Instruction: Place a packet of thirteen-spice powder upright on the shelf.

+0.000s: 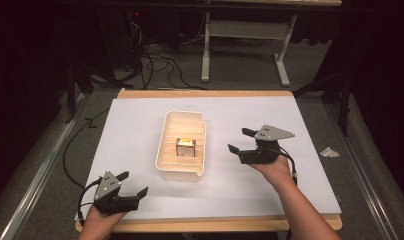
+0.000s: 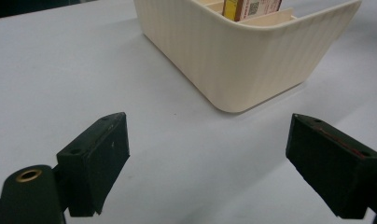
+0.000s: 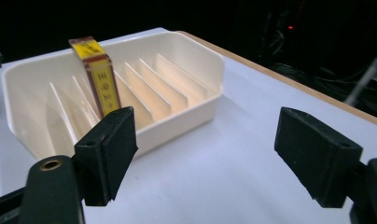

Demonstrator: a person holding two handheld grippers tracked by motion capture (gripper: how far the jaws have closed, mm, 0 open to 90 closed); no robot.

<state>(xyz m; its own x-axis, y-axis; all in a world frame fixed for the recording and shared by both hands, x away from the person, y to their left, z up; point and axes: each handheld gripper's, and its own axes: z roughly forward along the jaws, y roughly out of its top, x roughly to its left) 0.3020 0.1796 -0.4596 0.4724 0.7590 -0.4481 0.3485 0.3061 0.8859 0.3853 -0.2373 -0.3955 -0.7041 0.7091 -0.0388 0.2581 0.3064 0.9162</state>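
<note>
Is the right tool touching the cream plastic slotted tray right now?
Apart. In the high view, bare white table cover lies between the right tool and the cream plastic slotted tray. The right gripper view shows its open jaws empty, short of the tray.

A sheet [image 1: 140, 150] lay on the worktop [image 1: 205, 93], covering nearly all of it. A tray [image 1: 166, 155] stood on the sheet near its middle, long side running away from the person, with dividers [image 3: 149, 91] across it. A box [image 1: 185, 147] stood upright in the tray, in a slot nearer the person's end. The left tongs [image 1: 130, 183] were at the near left corner of the sheet, well apart from the tray, pointing toward its near end. The right tongs [image 1: 240, 140] were right of the tray, level with the box, near but not touching. A scrap [image 1: 329, 152] lay on the floor right of the worktop. Behind the worktop, cables [image 1: 155, 60] trailed before a stand [image 1: 245, 45].
</note>
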